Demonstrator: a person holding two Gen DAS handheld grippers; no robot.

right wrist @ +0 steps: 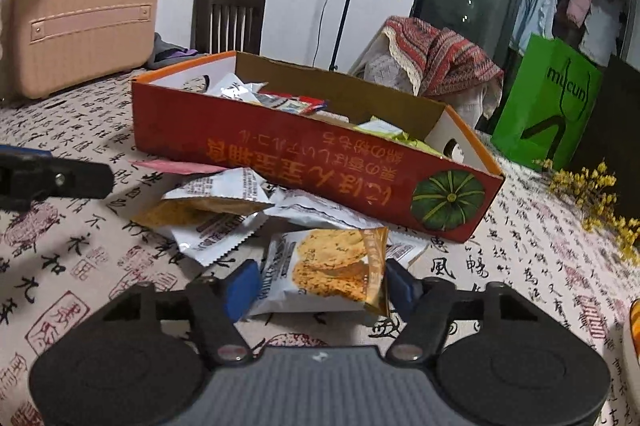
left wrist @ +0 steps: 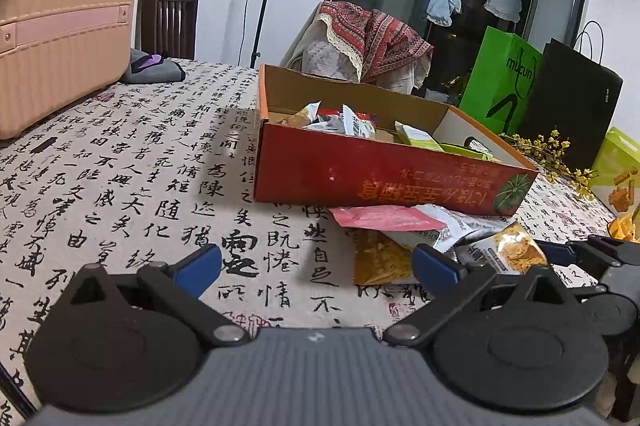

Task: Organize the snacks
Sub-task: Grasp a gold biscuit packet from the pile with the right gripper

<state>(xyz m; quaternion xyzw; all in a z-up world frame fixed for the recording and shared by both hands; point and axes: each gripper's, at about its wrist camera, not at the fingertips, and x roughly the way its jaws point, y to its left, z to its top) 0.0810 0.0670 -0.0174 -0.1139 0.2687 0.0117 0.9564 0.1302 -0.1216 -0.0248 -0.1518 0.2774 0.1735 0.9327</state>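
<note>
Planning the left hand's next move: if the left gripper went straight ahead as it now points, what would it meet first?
Probably the bare tablecloth; the left gripper points down at it. The red box lies farther on, though depth is unclear.

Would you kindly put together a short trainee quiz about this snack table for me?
1. True or false: the red box already holds some snack packets.
2. What sits between the pads of the right claw? A: a cookie packet. B: a green shopping bag. C: a sprig of yellow flowers.
3. In one word, is the left claw open or shut?
Key: 1 true; 2 A; 3 open.
</note>
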